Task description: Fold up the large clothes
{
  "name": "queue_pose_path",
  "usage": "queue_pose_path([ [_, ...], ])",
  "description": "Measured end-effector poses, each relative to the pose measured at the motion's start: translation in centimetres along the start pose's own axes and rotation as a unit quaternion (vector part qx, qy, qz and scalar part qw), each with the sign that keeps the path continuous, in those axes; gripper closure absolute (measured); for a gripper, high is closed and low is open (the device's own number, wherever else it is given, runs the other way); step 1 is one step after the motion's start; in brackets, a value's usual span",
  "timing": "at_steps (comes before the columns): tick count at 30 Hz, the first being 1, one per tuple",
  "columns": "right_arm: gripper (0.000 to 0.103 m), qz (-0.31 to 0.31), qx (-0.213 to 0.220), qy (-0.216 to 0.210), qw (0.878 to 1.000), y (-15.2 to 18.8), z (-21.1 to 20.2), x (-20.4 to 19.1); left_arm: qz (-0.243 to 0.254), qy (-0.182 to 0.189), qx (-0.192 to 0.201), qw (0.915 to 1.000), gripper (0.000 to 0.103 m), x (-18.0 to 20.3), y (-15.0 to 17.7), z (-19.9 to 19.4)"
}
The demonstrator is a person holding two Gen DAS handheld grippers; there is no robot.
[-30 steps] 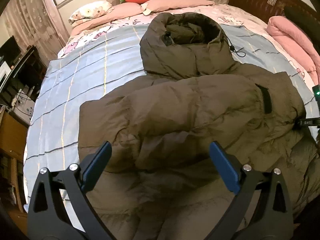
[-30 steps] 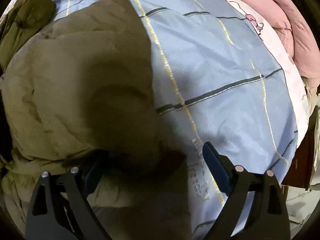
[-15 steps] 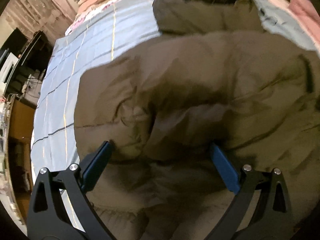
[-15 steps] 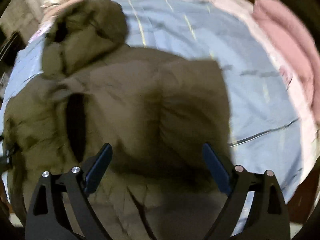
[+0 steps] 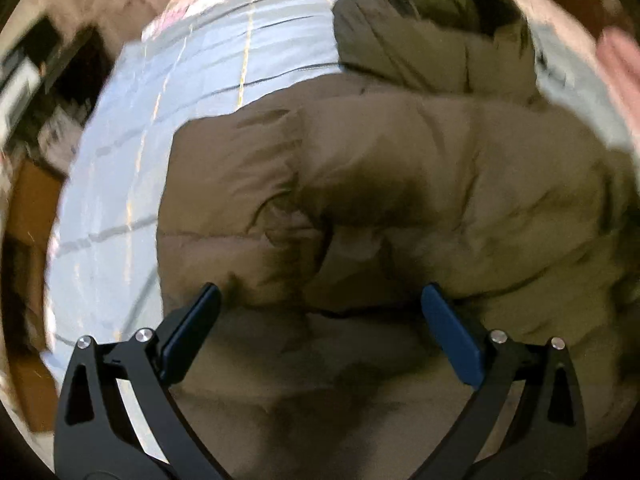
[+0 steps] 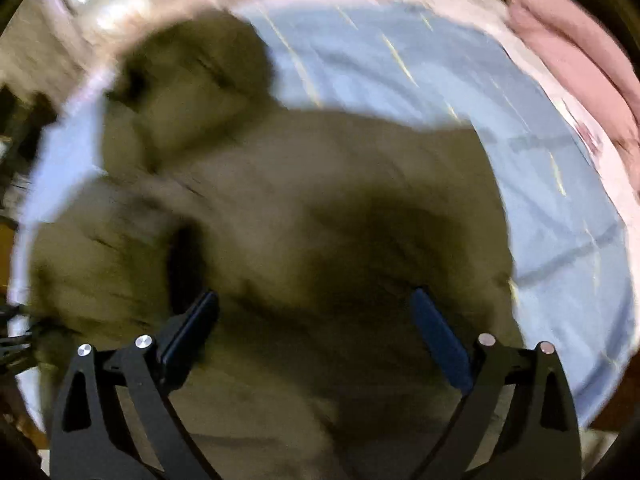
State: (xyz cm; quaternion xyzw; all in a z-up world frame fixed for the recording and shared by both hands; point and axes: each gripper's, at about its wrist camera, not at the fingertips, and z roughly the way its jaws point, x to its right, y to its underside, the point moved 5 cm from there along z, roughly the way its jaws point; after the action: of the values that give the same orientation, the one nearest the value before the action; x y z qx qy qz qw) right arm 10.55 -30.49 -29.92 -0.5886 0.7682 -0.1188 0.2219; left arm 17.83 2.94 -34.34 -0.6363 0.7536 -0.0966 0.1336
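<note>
I have one olive-green hooded puffer jacket (image 5: 420, 184) lying across the bed's blue plaid sheet (image 5: 192, 92), its single hood (image 5: 424, 28) at the far end toward the pillows. My left gripper (image 5: 320, 304) is spread wide, its two blue-padded fingers (image 5: 192, 332) straddling a ridge of jacket fabric without pinching it; whether the pads touch the cloth I cannot tell. My right gripper (image 6: 314, 308) is likewise spread, both fingers over the jacket's padded body (image 6: 320, 200), nothing clamped between them. The right view is badly blurred; in it I make out the hood (image 6: 192, 76), the sheet (image 6: 540, 200) on the right, and one pink quilt (image 6: 580, 48) bundled at the bed's edge.
</note>
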Motion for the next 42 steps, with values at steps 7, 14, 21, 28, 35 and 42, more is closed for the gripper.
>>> queue_pose_path([
  [7,0.006,-0.079,-0.099,0.039,0.991,3.3,6.1,-4.1,-0.022,0.015,0.024,0.9994,0.002,-0.8,-0.2,-2.5],
  [14,0.008,-0.104,0.045,0.022,0.993,-4.3,-3.5,-9.2,-0.061,0.048,0.021,0.9968,0.002,-2.9,-0.3,-3.9],
  [21,0.008,-0.156,0.081,0.113,0.978,-21.7,3.5,-13.6,-0.041,0.051,0.003,0.9979,0.002,-2.5,0.2,-2.9],
  [28,0.012,-0.140,0.008,0.230,0.963,-28.5,16.4,-14.1,-0.029,0.034,-0.015,0.9989,0.002,-2.9,0.0,-0.7],
  [35,0.096,-0.104,0.025,0.203,0.973,-27.1,17.9,-11.7,-0.004,0.010,-0.023,0.9997,0.002,-2.6,-0.1,0.6],
  [42,0.098,-0.091,0.126,0.065,0.986,-25.3,4.7,-12.0,-0.010,-0.030,-0.030,0.9991,0.002,-3.9,0.4,1.3],
])
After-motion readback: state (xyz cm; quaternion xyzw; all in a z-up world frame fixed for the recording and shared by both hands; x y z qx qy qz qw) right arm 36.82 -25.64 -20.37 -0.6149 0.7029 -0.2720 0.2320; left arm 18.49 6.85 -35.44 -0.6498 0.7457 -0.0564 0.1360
